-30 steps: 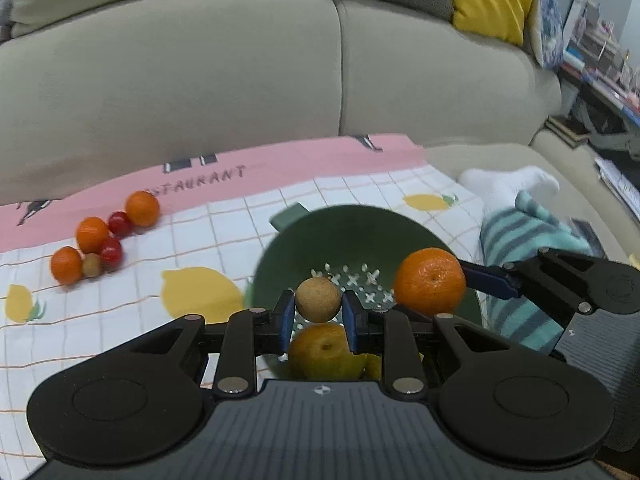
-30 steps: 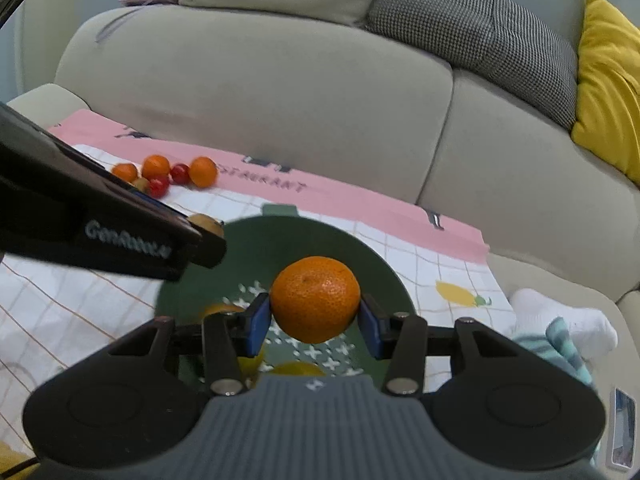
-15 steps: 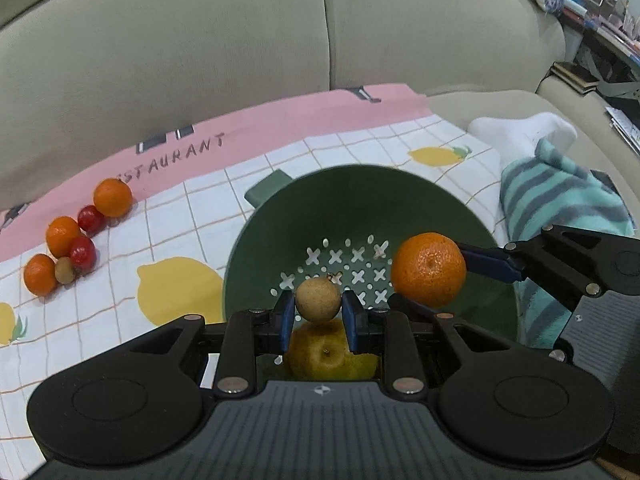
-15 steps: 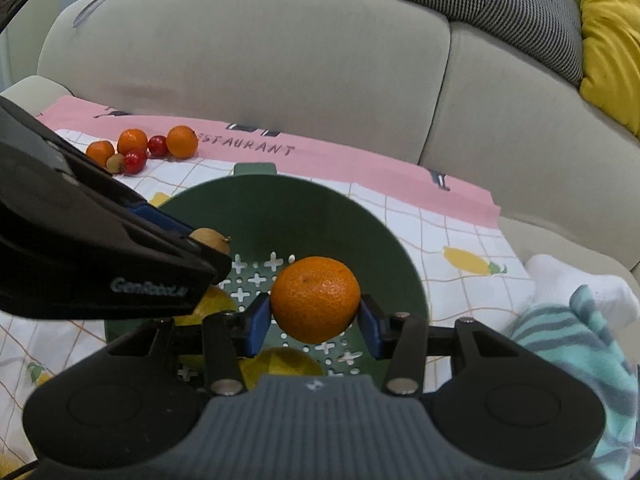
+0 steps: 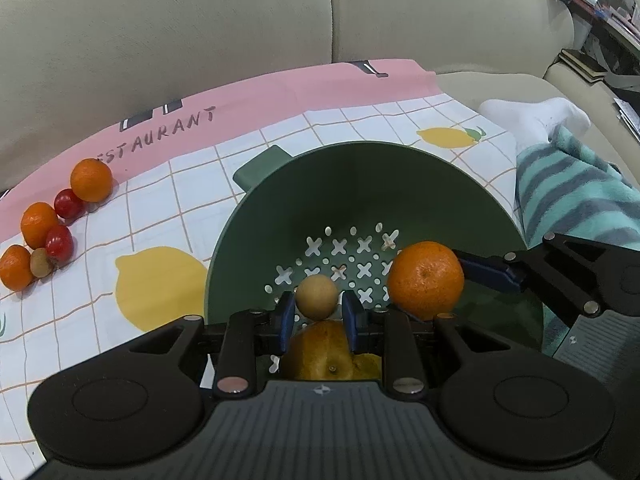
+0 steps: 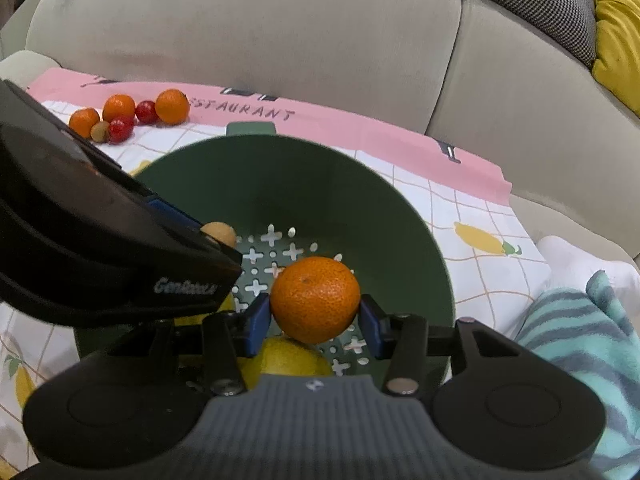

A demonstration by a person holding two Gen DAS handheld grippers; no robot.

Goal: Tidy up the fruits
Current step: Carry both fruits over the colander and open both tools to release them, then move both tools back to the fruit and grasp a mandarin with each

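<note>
My left gripper is shut on a small tan round fruit and holds it over the green colander. My right gripper is shut on an orange mandarin, also over the colander. The mandarin and right gripper show at the right of the left wrist view. Yellow fruits lie in the colander under the grippers, one yellow fruit below the mandarin. The left gripper's body hides the colander's left side in the right wrist view.
A cluster of mandarins, red tomatoes and a small tan fruit lies on the lemon-print cloth to the left; the cluster also shows in the right wrist view. A striped teal blanket and white sock lie right. The sofa back rises behind.
Both grippers have moved forward and down over the colander, each still holding its fruit. The colander now fills more of both views.
</note>
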